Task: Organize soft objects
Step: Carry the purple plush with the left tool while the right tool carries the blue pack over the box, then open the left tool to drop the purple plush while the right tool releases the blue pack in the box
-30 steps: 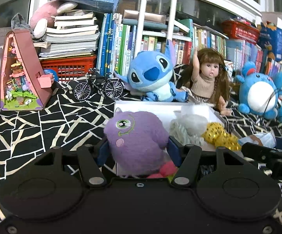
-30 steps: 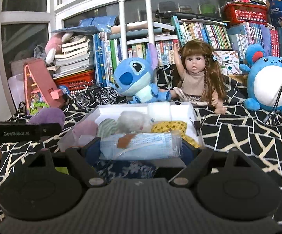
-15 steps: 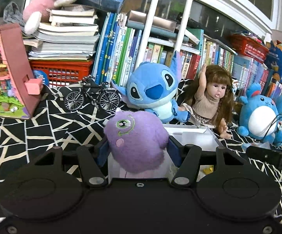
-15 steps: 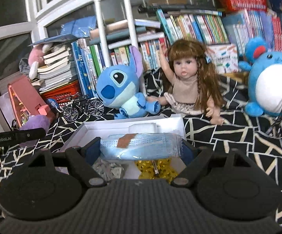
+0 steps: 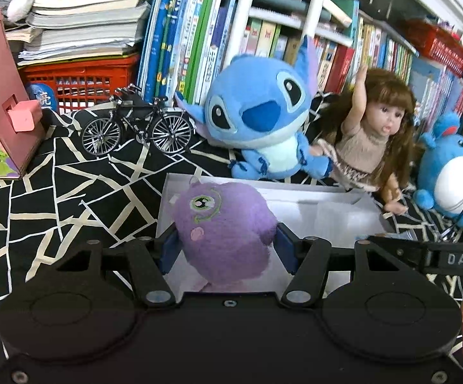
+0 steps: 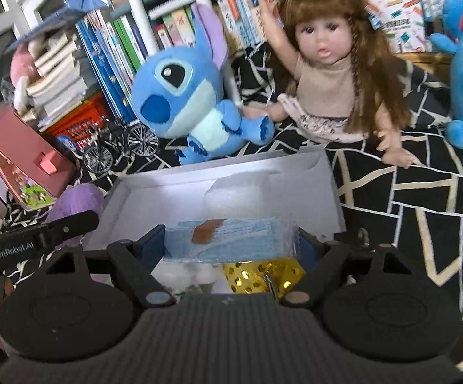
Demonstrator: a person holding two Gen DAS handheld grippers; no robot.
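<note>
The left gripper [image 5: 226, 244] pinches a round purple plush toy with a green-ringed eye [image 5: 223, 227] above the near left corner of an open white cardboard box [image 5: 324, 201], while the right gripper [image 6: 231, 243] clamps a clear-wrapped pack of blue face masks [image 6: 231, 236] over the box's near end, above a gold spotted bundle [image 6: 263, 275]. Beyond the box, on the black, cream-lined cloth [image 5: 71, 192], sit a blue plush alien [image 5: 263, 118] and a brown-haired doll [image 5: 372, 137].

Fuzzy purple plush toy [image 5: 225, 233]; glossy crinkled plastic mask packet [image 6: 231, 236]; matt white box [image 6: 295, 172].
</note>
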